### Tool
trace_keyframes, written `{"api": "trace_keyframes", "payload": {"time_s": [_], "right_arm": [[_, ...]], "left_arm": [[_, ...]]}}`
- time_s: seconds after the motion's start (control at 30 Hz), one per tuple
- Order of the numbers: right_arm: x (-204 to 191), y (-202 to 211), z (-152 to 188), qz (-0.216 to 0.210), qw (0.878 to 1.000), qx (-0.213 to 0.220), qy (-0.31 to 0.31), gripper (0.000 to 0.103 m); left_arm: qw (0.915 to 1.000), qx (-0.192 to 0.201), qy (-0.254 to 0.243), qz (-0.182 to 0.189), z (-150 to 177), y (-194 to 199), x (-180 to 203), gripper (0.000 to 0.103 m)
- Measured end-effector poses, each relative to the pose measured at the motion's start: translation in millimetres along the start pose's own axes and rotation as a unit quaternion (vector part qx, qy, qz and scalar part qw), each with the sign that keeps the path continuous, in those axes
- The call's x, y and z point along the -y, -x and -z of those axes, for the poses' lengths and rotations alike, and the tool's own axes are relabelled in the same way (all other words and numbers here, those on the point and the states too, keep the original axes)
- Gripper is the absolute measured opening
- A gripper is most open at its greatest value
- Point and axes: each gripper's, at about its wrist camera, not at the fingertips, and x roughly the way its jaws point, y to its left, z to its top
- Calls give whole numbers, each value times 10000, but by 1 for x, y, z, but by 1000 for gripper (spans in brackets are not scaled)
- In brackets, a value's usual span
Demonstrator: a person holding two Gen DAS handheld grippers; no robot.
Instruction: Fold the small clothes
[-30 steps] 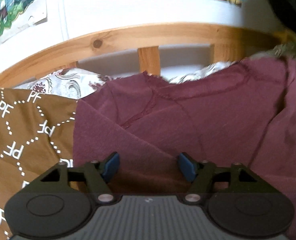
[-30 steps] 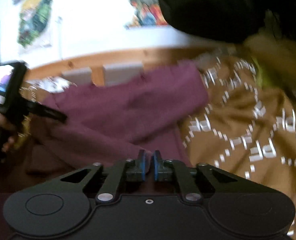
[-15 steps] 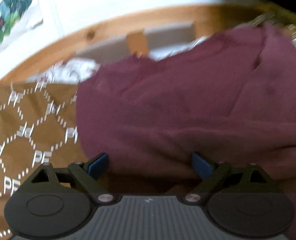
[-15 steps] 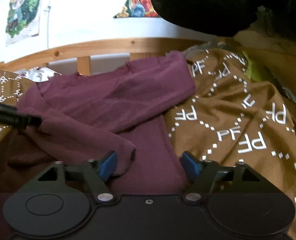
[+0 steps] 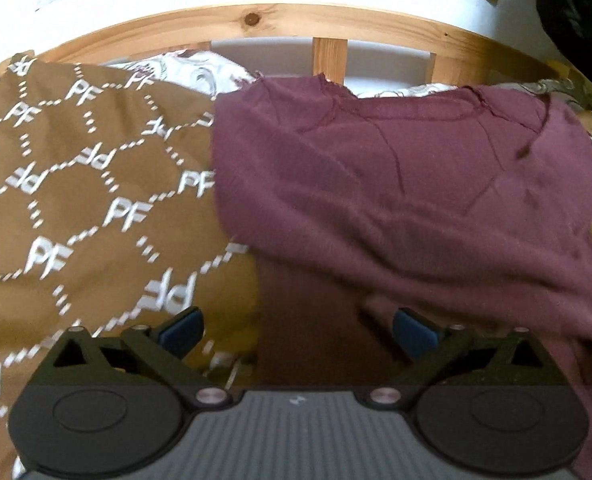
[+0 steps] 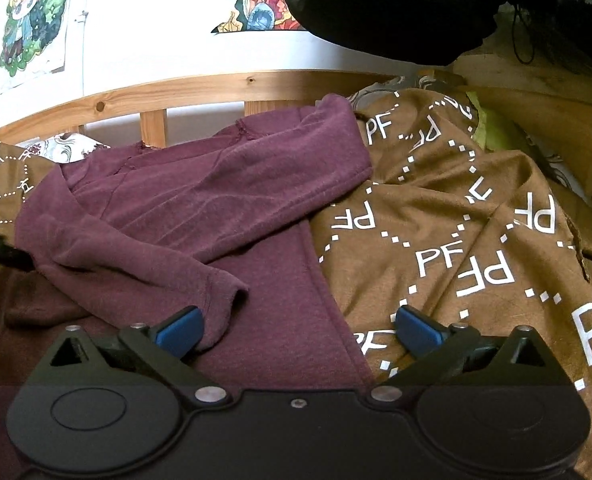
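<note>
A small maroon long-sleeved top (image 5: 408, 184) lies on a brown blanket printed with white "PF" letters (image 5: 75, 200). In the right wrist view the top (image 6: 199, 200) has both sleeves folded across its body, and one cuff (image 6: 223, 300) lies near my left fingertip. My left gripper (image 5: 298, 330) is open and empty, low over the top's left edge. My right gripper (image 6: 298, 328) is open and empty over the top's right edge, where it meets the blanket (image 6: 456, 240).
A wooden slatted bed rail (image 5: 328, 56) runs along the back below a white wall with colourful posters (image 6: 27, 28). A dark bulky mass (image 6: 376, 8) hangs at the upper right. A patterned white sheet (image 5: 199, 72) shows behind the blanket.
My right gripper went from shut to wide open and let go of the sleeve, which now lies folded across the top. My left gripper opened wider and drew back to the left.
</note>
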Motion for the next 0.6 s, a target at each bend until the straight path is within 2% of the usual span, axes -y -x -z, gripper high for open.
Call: {"api": "trace_keyframes", "payload": {"time_s": [0.27, 0.43, 0.6], "right_arm": [[-5, 12, 0, 196, 9997, -69, 125, 102], [-9, 32, 2, 334, 9991, -174, 194, 102], [-15, 47, 10, 448, 9964, -521, 488, 102]], "left_arm": [[9987, 304, -391, 130, 42, 63, -17, 102], [9974, 314, -622, 173, 56, 73, -16, 102], [9965, 256, -760, 215, 69, 74, -16, 102]]}}
